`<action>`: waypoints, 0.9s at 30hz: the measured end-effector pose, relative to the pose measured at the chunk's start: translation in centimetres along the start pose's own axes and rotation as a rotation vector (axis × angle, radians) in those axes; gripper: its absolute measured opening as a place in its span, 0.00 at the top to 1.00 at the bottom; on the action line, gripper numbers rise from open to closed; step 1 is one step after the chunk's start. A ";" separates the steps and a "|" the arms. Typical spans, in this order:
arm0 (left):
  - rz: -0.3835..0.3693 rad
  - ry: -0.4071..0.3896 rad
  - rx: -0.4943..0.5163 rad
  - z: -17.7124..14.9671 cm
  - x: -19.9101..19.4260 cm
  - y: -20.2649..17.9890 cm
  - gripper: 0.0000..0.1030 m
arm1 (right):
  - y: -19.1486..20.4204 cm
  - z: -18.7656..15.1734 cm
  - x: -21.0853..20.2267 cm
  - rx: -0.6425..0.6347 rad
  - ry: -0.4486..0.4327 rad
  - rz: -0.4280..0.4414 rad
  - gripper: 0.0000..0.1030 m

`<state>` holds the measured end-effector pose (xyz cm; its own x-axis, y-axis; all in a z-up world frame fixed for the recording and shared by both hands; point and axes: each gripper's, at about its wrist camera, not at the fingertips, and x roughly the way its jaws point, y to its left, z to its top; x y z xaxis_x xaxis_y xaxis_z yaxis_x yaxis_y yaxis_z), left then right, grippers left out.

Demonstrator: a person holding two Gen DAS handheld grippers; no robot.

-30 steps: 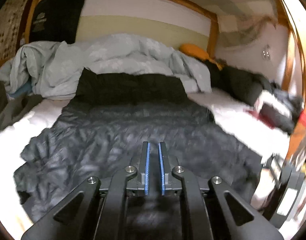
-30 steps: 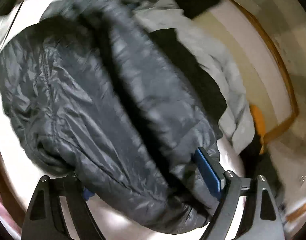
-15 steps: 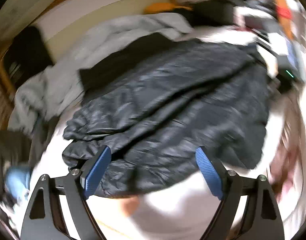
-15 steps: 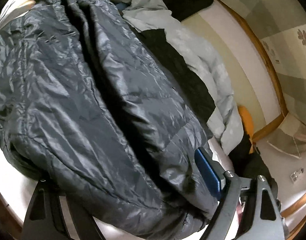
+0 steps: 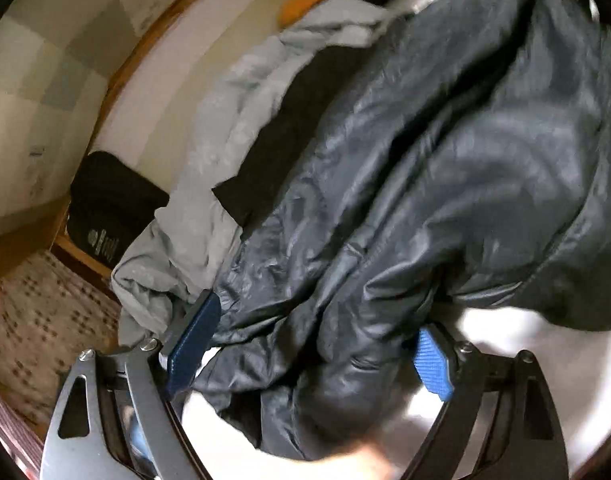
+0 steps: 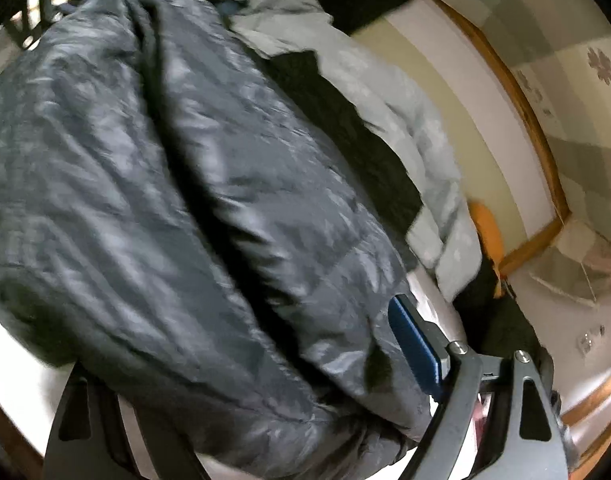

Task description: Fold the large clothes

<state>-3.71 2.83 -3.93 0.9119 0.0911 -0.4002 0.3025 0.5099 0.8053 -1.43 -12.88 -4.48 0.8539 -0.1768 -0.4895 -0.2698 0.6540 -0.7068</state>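
Note:
A large dark grey puffer jacket lies bunched and folded over on the white bed. My left gripper is open, its blue pads spread wide on either side of the jacket's near end. In the right wrist view the jacket fills most of the frame. My right gripper is open around the jacket's other end; one blue pad shows, the other finger is hidden under the fabric.
A light grey duvet and a black garment lie behind the jacket against the wooden bed frame. A black cushion and an orange item sit at the bed's ends. Dark clothes are piled at the right.
My left gripper opened from shut, swung round and now straddles the jacket's end. My right gripper stayed open and pushed further over the jacket, which is now more bunched.

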 end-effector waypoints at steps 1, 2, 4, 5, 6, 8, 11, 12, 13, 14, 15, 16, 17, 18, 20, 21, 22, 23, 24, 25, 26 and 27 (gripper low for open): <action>-0.001 0.005 0.023 -0.1 0.9 -0.3 0.14 | -0.3 0.0 0.3 0.010 0.011 0.001 0.16; -0.005 0.006 0.034 -0.1 1.5 -0.4 0.14 | -0.6 0.0 0.7 0.026 0.020 0.008 0.16; -0.042 0.000 0.012 -0.1 2.2 0.0 0.15 | -1.0 0.0 1.1 0.046 0.029 0.037 0.39; -0.063 -0.006 -0.009 0.1 2.4 0.5 0.23 | -1.1 0.0 1.4 0.057 0.043 0.063 0.51; -0.084 0.001 -0.034 0.3 2.7 1.0 0.48 | -1.2 0.0 1.6 0.069 0.050 0.074 0.65; -0.152 0.046 -0.090 0.8 3.3 1.7 0.84 | -1.3 0.3 1.3 0.084 0.031 0.085 0.79; -0.145 0.032 -0.092 1.7 1.3 1.8 0.90 | -2.8 0.3 -0.2 0.151 0.013 0.106 0.89; -0.153 0.013 -0.111 1.8 -0.4 2.1 0.90 | -3.4 0.1 -0.9 0.172 0.010 0.118 0.89; -0.165 0.003 -0.136 1.9 -1.6 2.6 0.90 | -4.0 -0.3 -1.9 0.188 0.004 0.134 0.89; -0.189 -0.003 -0.163 1.8 -3.3 3.2 0.90 | -4.5 -0.7 -3.1 0.195 -0.005 0.144 0.89; -0.203 -0.007 -0.172 1.8 -4.8 3.5 0.90 | -4.9 -1.0 -4.1 0.202 -0.012 0.152 0.89; -0.210 -0.014 -0.169 1.9 -6.2 3.8 0.90 | -5.4 -1.5 -5.3 0.208 -0.019 0.170 0.89; -0.217 -0.021 -0.159 1.9 -7.6 4.1 0.90 | -5.9 -1.8 -6.4 0.208 -0.029 0.192 0.89; -0.227 -0.022 -0.149 2.1 -8.5 4.4 0.89 | -6.3 -2.0 -7.3 0.203 -0.036 0.206 0.89; -0.242 -0.018 -0.154 2.7 -9.4 5.1 0.84 | -7.2 -2.0 -8.3 0.190 -0.045 0.213 0.89; -0.248 -0.015 -0.172 3.2 -9.3 5.7 0.82 | -7.7 -1.7 -8.4 0.190 -0.049 0.211 0.89; -0.249 -0.011 -0.192 3.8 -8.8 6.2 0.81 | -8.6 -1.2 -8.0 0.200 -0.056 0.208 0.87; -0.238 -0.008 -0.221 4.5 -7.9 7.1 0.78 | -9.5 -0.6 -7.4 0.219 -0.069 0.201 0.86; -0.223 -0.007 -0.245 5.2 -6.7 7.9 0.73 | -10.5 0.1 -6.7 0.241 -0.084 0.187 0.84; -0.212 -0.001 -0.270 5.9 -5.2 9.0 0.71 | -11.7 1.0 -5.6 0.268 -0.097 0.167 0.78; -0.202 0.003 -0.301 6.8 -3.7 9.9 0.68 | -13.2 2.1 -4.0 0.305 -0.100 0.147 0.74; -0.189 0.000 -0.327 7.4 -2.3 10.8 0.66 | -14.7 3.0 -2.2 0.349 -0.096 0.131 0.64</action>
<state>-0.54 1.78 8.90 0.8484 -0.0310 -0.5284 0.3608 0.7642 0.5346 2.01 -19.90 8.53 0.8643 -0.0162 -0.5027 -0.2261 0.8803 -0.4171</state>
